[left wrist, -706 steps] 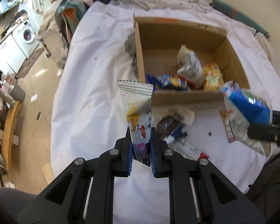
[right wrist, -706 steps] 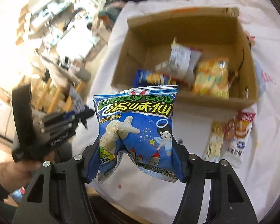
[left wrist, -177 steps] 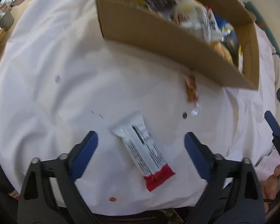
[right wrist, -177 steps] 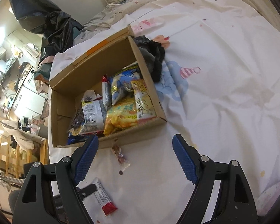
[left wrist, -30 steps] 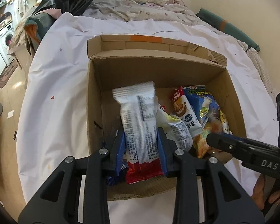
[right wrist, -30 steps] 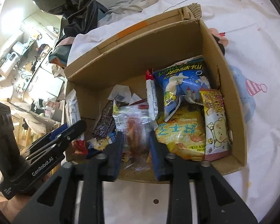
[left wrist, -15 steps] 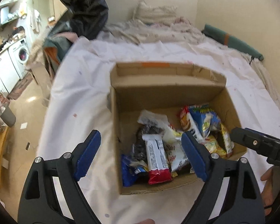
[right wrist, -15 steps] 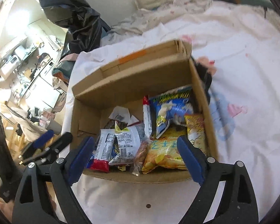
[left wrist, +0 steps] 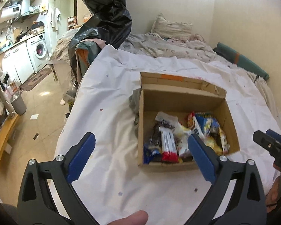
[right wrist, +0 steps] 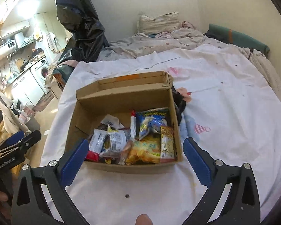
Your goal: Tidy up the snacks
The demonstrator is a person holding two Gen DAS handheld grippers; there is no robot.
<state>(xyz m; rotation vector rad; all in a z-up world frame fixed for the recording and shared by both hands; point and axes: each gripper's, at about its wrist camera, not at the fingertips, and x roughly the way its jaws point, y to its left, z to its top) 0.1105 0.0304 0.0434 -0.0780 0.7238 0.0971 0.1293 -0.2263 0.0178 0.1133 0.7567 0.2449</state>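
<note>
Cardboard box (left wrist: 185, 101) taken as landmark; it sits on the white sheet (left wrist: 110, 97) of the bed, flaps folded out at the far side so the top stays clear for dropping things in.

Left of the box: bare sheet only, with a dark crumpled cloth (left wrist: 134, 101) wedged against the box's left wall. The left gripper (left wrist: 140, 155) is held above and short of the box's near-left corner, its jaws opening, blue pads spread wide with nothing between them.

Inside the box, left to right in the right wrist view: a white bar with a red end (right wrist: 96, 146) at the near-left, then a clear-and-white packet (right wrist: 115, 140), a slim red-tipped stick (right wrist: 133, 125) upright in the middle, a blue puffed-snack bag (right wrist: 151, 123) toward the far right, a yellow bag (right wrist: 147, 150) in front of it, and a narrow cartoon-print packet (right wrist: 167, 144) against the right wall. All the snacks are seen gathered in the box (packed loosely, leaning on each other, not sorted by kind).

Short of the box's near wall, the right gripper (right wrist: 134, 161) is held centred, jaws opening and nothing between them.

No packets are seen on the sheet around the box, so the gathering is judged essentially complete; both claws are judged to be parked wide because nothing remains to be grasped.
</note>
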